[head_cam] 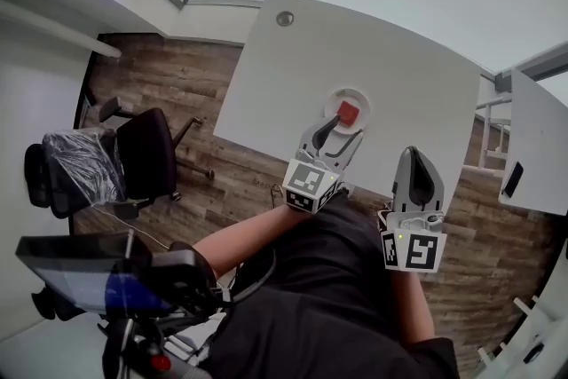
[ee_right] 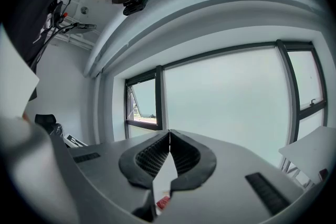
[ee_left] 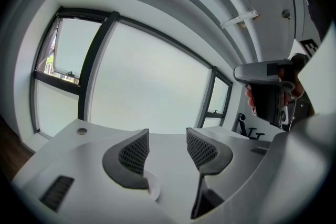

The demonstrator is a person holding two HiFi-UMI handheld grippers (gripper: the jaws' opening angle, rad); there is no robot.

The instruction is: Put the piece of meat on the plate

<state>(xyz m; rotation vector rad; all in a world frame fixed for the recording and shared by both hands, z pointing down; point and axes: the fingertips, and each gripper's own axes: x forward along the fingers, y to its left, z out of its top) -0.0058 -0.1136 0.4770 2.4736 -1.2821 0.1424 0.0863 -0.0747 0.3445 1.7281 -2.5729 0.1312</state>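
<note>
A red piece of meat (head_cam: 349,113) lies on a small white round plate (head_cam: 341,92) near the front edge of the white table (head_cam: 382,58). My left gripper (head_cam: 340,134) hovers just in front of the plate, open, with nothing between its jaws. In the left gripper view the open left gripper (ee_left: 167,136) shows only the plate's rim (ee_left: 153,187) below its left jaw. My right gripper (head_cam: 410,155) is held to the right of the plate, over the table's edge, shut and empty. In the right gripper view the right gripper (ee_right: 169,136) has its tips touching, and a red bit (ee_right: 163,202) shows low beneath them.
A black office chair (head_cam: 146,151) and a plastic-wrapped chair (head_cam: 80,164) stand on the wooden floor at left. A second white table (head_cam: 532,146) is at the right. A round grommet (head_cam: 284,18) sits at the table's far edge. A dark screen (head_cam: 80,280) is at lower left.
</note>
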